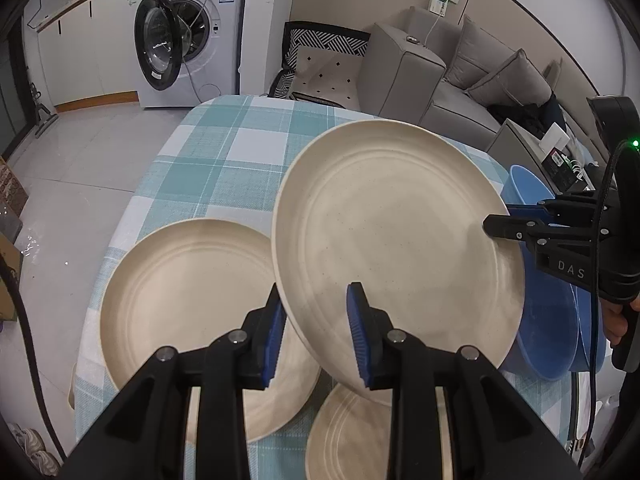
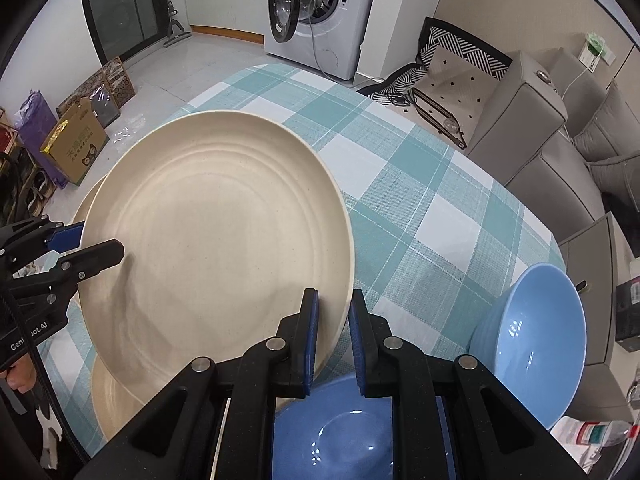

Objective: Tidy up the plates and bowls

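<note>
A large cream plate [image 1: 400, 232] is held tilted above the checked table; it also shows in the right wrist view [image 2: 216, 232]. My right gripper [image 2: 333, 336] is shut on its rim, and appears from the right in the left wrist view [image 1: 496, 220]. My left gripper [image 1: 316, 336] is open, its fingers straddling the plate's near rim; it shows at the left in the right wrist view [image 2: 92, 246]. Two more cream plates [image 1: 184, 300] [image 1: 352, 436] lie on the table below. Two blue bowls [image 2: 532, 340] [image 2: 336, 428] sit at the right.
The table with a teal checked cloth [image 2: 420, 184] fills the middle. A washing machine [image 1: 180, 32] with an open door stands behind it. A grey sofa [image 1: 472, 76] is at the right. Boxes and bags [image 2: 72, 140] stand on the floor at the left.
</note>
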`<state>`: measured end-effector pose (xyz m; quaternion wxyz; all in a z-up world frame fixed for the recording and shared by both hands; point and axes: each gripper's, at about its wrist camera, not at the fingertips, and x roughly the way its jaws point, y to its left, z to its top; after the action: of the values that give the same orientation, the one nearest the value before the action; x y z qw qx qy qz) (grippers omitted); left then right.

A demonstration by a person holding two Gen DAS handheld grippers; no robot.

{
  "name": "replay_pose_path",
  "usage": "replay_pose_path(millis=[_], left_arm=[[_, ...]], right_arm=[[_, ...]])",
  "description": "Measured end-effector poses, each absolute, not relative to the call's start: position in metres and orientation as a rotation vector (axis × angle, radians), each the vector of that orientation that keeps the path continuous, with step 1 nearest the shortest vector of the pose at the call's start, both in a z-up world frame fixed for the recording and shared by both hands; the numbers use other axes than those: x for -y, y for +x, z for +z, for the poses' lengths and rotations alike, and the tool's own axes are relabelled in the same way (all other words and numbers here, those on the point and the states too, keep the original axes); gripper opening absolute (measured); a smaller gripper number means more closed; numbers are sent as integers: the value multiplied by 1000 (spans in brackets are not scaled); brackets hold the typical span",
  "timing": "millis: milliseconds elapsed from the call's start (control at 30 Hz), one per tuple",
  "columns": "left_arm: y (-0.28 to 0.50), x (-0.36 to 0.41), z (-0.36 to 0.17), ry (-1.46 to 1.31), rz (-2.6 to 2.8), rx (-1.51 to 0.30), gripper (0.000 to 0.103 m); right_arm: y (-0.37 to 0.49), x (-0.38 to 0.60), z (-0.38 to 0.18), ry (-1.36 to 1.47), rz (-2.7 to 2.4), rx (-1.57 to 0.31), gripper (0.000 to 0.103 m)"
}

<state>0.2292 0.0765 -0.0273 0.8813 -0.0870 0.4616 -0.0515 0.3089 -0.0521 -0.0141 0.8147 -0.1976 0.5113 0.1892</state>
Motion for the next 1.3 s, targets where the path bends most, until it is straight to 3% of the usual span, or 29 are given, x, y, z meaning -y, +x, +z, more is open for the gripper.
replay_pose_path(millis=[1300], left_arm=[[123,-74,-20,-172,-126,-870,29]], right_arm=[[185,59,12,-425,402,-975,15]])
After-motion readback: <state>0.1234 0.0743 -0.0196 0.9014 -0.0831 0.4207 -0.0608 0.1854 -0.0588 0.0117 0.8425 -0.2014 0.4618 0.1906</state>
